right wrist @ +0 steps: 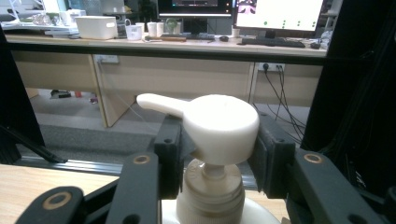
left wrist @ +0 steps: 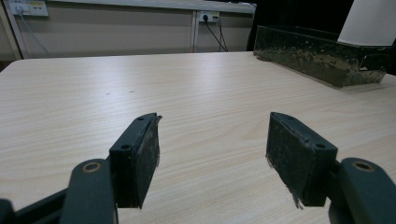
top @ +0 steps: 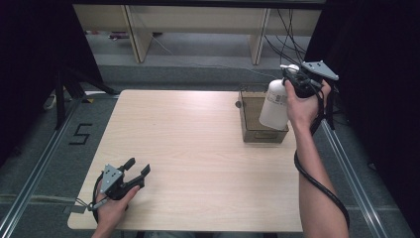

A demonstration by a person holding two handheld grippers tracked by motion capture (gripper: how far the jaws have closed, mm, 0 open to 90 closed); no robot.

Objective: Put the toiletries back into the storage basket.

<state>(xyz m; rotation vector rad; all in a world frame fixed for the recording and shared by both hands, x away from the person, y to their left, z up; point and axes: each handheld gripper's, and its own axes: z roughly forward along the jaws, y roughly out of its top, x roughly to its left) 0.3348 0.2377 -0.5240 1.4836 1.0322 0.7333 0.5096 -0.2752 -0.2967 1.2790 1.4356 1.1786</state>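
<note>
- Nearest the person, the left gripper point(top: 138, 174) rests low on the table point(top: 198, 163) near its front left corner. Its 2 black jaws stand wide apart with nothing between them, and its flat pads point(left wrist: 148, 151) look worn and frayed at the edges.
- The table is pale wood-grain laminate, smooth and bare across the middle.
- Farther off, near the right edge, sits a low rectangular box point(top: 260, 131), brown from above and dark and glossy from the side, with its top open.
- Above that box, the right gripper point(top: 292, 79) holds a white plastic pump bottle point(top: 275, 106) in the air, tilted. The jaws are about half closed, gripping the neck just under the round pump head point(right wrist: 220, 123), whose spout points to the left in the right gripper view.
- The bottle body is smooth, cylindrical and matte; the collar below the head is ribbed.
- Risk, as I judge it: the grip is on a narrow, slick neck, so the bottle could pivot or slip downward. Because it hangs tilted, it could also catch the box wall on the way down or land askew.
</note>
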